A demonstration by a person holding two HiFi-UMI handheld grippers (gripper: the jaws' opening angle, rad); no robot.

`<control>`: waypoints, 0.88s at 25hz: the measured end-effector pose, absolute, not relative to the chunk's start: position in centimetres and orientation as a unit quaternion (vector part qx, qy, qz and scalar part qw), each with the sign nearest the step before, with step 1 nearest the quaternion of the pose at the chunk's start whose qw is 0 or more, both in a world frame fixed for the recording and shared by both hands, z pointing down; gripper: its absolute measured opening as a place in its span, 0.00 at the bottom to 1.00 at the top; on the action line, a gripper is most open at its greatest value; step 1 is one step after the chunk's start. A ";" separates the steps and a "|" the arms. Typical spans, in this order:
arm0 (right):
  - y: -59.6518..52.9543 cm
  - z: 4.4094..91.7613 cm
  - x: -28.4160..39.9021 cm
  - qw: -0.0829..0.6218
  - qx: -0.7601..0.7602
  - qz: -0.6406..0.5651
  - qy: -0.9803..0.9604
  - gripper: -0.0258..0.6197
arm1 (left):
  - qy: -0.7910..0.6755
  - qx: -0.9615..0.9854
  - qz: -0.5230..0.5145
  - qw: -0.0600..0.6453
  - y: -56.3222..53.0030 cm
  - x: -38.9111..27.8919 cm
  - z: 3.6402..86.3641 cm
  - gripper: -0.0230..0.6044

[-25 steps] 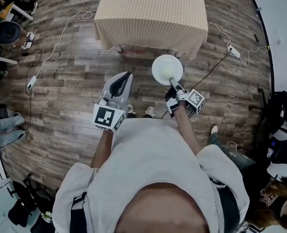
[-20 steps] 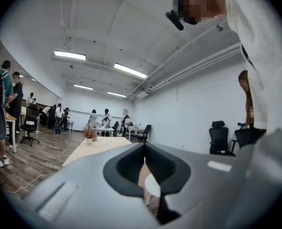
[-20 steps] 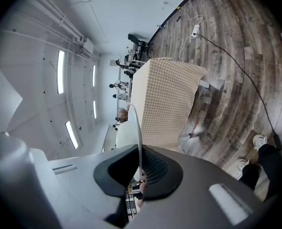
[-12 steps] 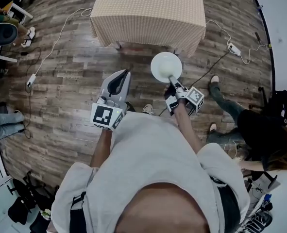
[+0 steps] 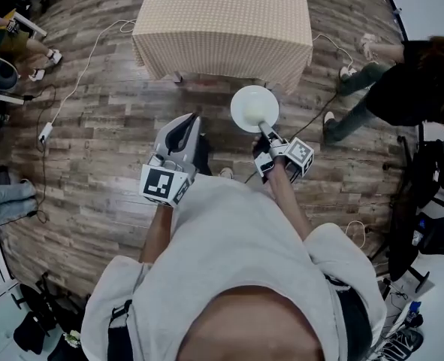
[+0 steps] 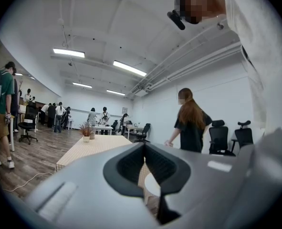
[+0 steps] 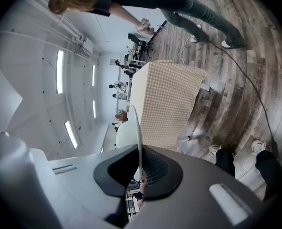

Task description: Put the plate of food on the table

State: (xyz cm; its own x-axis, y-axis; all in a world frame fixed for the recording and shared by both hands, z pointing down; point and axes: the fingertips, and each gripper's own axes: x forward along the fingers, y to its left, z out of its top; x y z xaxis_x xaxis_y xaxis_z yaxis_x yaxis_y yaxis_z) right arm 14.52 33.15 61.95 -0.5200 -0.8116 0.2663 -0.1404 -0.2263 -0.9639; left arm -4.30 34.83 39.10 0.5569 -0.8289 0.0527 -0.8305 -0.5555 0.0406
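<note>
The left gripper (image 5: pixel 185 128) hangs empty on the left, its fingers together. To its right, the right gripper (image 5: pixel 266 131) has its fingers clamped on the near rim of the white plate (image 5: pixel 255 107). The plate rides level in the air and reaches away from the fingers toward the desk (image 5: pixel 222 21). It is round, so it has no long axis, and no food shows on it. Seen from above, the desk's near edge lies just past the plate's far rim, so I judge the right hand's coming move to be forward.

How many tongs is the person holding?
2. The left tongs are shut and empty, left of the plate; the right tongs pinch the plate's rim. None seem hidden.
</note>
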 end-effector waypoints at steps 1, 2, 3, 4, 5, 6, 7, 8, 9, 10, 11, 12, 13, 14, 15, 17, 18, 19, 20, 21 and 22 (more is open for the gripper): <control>32.8 61.9 14.5 0.254 -0.419 -0.660 0.569 0.06 | -0.471 0.882 0.013 0.030 34.5 -4.4 39.1 0.05; 32.3 61.9 14.5 0.255 -0.419 -0.659 0.570 0.06 | -0.472 0.881 0.012 0.030 34.2 -4.5 39.1 0.05; 31.9 62.0 14.4 0.256 -0.419 -0.659 0.569 0.06 | -0.472 0.881 0.012 0.030 33.7 -4.6 39.2 0.05; 31.4 62.0 14.4 0.256 -0.420 -0.659 0.569 0.06 | -0.472 0.881 0.011 0.030 33.2 -4.7 39.3 0.05; 30.8 62.1 14.4 0.257 -0.421 -0.658 0.569 0.06 | -0.472 0.881 0.011 0.030 32.7 -4.8 39.4 0.05; 30.2 62.1 14.3 0.257 -0.421 -0.656 0.571 0.06 | -0.471 0.881 0.010 0.030 32.0 -4.9 39.5 0.05; 29.6 62.1 14.2 0.258 -0.421 -0.655 0.572 0.06 | -0.471 0.882 0.008 0.031 31.3 -5.0 39.6 0.05; 29.0 62.2 14.2 0.258 -0.422 -0.654 0.572 0.06 | -0.470 0.882 0.006 0.031 30.6 -5.0 39.6 0.05; 28.3 62.2 14.2 0.259 -0.422 -0.654 0.572 0.06 | -0.468 0.883 0.005 0.031 29.8 -4.9 39.7 0.05; 27.6 62.4 14.3 0.259 -0.424 -0.654 0.571 0.05 | -0.466 0.884 0.004 0.032 28.9 -4.7 39.8 0.05; 26.7 62.5 14.4 0.260 -0.426 -0.653 0.569 0.05 | -0.462 0.886 0.003 0.033 27.9 -4.5 40.0 0.05; 25.8 62.6 14.5 0.260 -0.429 -0.652 0.569 0.06 | -0.458 0.888 0.003 0.034 26.9 -4.4 40.2 0.05; 24.7 62.7 14.5 0.261 -0.432 -0.650 0.568 0.06 | -0.454 0.890 0.002 0.035 25.7 -4.3 40.4 0.05; 23.7 62.8 14.5 0.262 -0.435 -0.649 0.567 0.06 | -0.450 0.892 0.001 0.037 24.6 -4.2 40.6 0.05; 22.8 62.8 14.4 0.264 -0.437 -0.648 0.565 0.06 | -0.447 0.894 0.001 0.040 23.4 -4.2 40.9 0.05; 21.1 62.8 14.5 0.266 -0.442 -0.649 0.559 0.05 | -0.440 0.897 0.004 0.048 21.2 -4.1 41.3 0.05; 20.1 62.8 14.7 0.266 -0.445 -0.649 0.557 0.05 | -0.437 0.898 0.006 0.052 20.0 -4.0 41.3 0.05; 19.1 62.7 14.9 0.267 -0.448 -0.648 0.556 0.05 | -0.433 0.900 0.008 0.054 18.6 -3.8 41.3 0.05; 17.9 62.6 15.1 0.268 -0.451 -0.646 0.555 0.05 | -0.428 0.902 0.008 0.056 17.2 -3.6 41.2 0.05; 16.7 62.4 15.3 0.270 -0.453 -0.644 0.554 0.05 | -0.423 0.904 0.009 0.056 15.6 -3.4 41.0 0.05; 15.3 62.3 15.3 0.273 -0.455 -0.642 0.553 0.05 | -0.418 0.907 0.010 0.056 13.9 -3.4 40.9 0.05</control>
State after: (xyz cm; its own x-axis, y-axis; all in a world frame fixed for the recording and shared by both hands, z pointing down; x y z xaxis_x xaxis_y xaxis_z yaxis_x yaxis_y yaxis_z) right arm 15.30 15.32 62.27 -0.4363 -0.8542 0.2827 -0.1531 -0.2391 -0.9588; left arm -3.37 13.94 40.88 0.6506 -0.7566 0.0647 -0.7589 -0.6446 0.0927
